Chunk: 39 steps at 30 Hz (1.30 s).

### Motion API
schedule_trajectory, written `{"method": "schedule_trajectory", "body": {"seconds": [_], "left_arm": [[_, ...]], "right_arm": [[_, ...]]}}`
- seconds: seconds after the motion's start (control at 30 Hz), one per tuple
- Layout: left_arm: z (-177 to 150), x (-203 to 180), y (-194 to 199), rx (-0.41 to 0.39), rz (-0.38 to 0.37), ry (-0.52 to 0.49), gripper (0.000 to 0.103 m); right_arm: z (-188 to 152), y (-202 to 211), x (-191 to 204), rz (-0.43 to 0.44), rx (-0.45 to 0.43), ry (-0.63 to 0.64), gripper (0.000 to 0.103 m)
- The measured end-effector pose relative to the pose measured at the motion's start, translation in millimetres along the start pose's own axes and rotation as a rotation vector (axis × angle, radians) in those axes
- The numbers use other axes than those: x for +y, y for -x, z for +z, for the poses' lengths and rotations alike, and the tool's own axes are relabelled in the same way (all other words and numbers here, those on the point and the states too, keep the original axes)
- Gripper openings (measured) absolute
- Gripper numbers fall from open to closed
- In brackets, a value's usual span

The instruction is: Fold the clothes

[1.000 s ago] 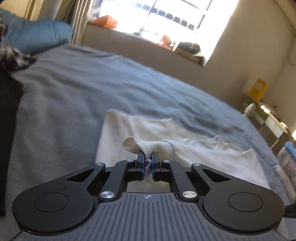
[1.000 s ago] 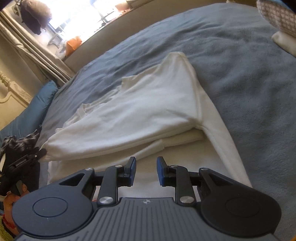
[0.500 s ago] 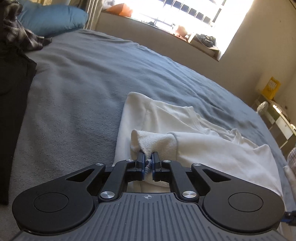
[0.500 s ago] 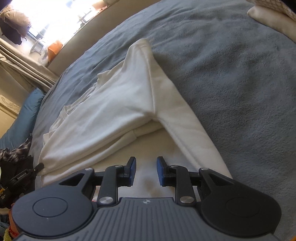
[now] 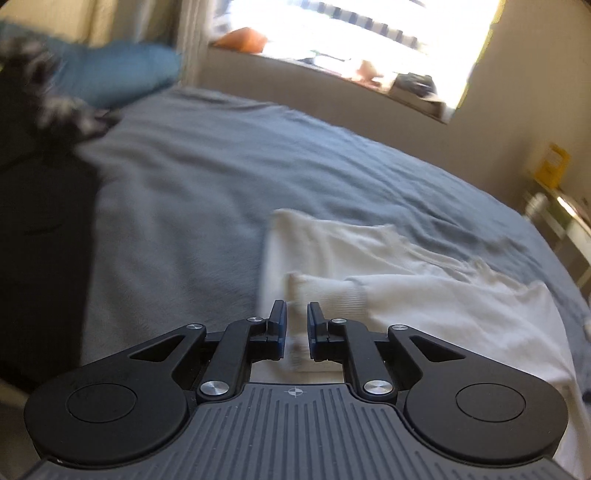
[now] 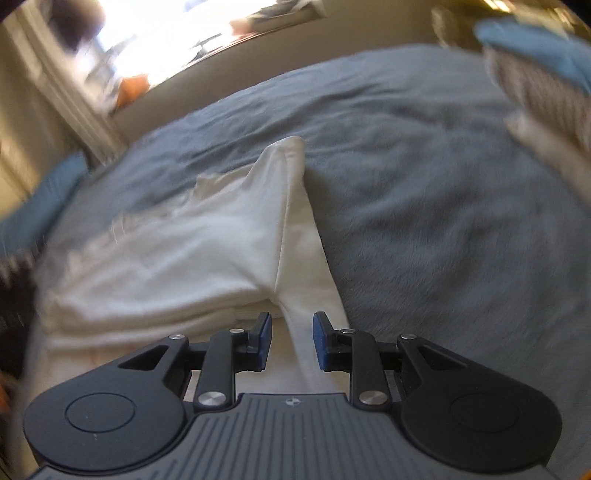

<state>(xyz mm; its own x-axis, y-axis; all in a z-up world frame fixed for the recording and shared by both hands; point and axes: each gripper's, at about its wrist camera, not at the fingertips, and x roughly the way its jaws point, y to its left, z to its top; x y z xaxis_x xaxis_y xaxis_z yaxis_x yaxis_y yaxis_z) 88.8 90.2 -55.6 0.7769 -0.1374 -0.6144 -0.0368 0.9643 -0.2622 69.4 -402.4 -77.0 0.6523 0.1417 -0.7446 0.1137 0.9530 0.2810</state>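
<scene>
A white sweatshirt [image 6: 192, 258] lies partly folded on a grey blanket [image 6: 424, 192], one sleeve laid across its body with the ribbed cuff [image 5: 332, 291] resting near the garment's left edge. The left gripper [image 5: 295, 325] sits just behind that cuff, its blue-padded jaws spread apart with nothing between them. The right gripper [image 6: 290, 339], jaws likewise spread and empty, hovers over the sweatshirt's right side, where a fold runs up to a peak at the shoulder [image 6: 291, 144]. A blue pillow [image 5: 118, 74] and dark clothes [image 5: 40, 192] lie at the bed's left. Folded laundry [image 6: 546, 110] sits at the right. A sunlit window [image 5: 351, 33] glares beyond the bed; both views are blurred.
</scene>
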Motion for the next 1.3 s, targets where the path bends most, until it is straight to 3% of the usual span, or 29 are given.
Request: {"method": "schedule_trajectory", "body": {"seconds": [0.13, 0.27, 0.37, 0.5, 0.63, 0.7, 0.83, 1.07, 1.1, 1.17, 1.3], "left_arm": [[2.0, -31.0, -17.2, 0.014, -0.066, -0.085, 0.011], [-3.8, -51.7, -44.5, 0.054, -0.057, -0.139, 0.011], [-11.2, -48.0, -55.1, 0.106, -0.053, -0.111, 0.011], [-14.6, -40.7, -55.0, 0.115, -0.069, -0.093, 0.012], [-15.3, -39.8, -56.4, 0.123, -0.069, -0.085, 0.012], [-16.0, -39.8, -57.5, 0.125, -0.068, -0.08, 0.012], [-18.3, -40.7, -57.8, 0.129, -0.065, -0.094, 0.012], [-15.7, -42.0, -58.6, 0.158, -0.057, -0.103, 0.012], [-15.6, -41.2, -58.7, 0.161, -0.058, -0.092, 0.012], [-16.5, -41.1, -58.6, 0.159, -0.056, -0.086, 0.012], [-18.9, -44.2, -57.2, 0.15, -0.042, -0.097, 0.012]], "right_arm": [[-0.7, 1.1, 18.3, -0.035, -0.022, 0.159, 0.026], [-6.0, -14.8, 28.2, -0.097, 0.069, 0.282, 0.026], [-17.7, -26.4, 20.0, -0.132, 0.158, 0.318, 0.025], [-4.4, -5.4, -4.3, -0.043, 0.137, 0.177, 0.025], [30.1, 6.0, -48.5, 0.098, 0.026, -0.11, 0.026], [42.8, -6.4, -62.5, 0.11, 0.007, -0.182, 0.026], [53.8, -48.8, -80.0, 0.143, 0.05, -0.271, 0.027], [47.9, -89.3, -101.1, 0.311, 0.087, -0.389, 0.029], [45.2, -88.5, -103.4, 0.34, 0.076, -0.4, 0.026], [40.5, -89.1, -107.4, 0.384, 0.057, -0.416, 0.003], [25.0, -83.6, -114.5, 0.349, -0.034, -0.471, 0.001]]}}
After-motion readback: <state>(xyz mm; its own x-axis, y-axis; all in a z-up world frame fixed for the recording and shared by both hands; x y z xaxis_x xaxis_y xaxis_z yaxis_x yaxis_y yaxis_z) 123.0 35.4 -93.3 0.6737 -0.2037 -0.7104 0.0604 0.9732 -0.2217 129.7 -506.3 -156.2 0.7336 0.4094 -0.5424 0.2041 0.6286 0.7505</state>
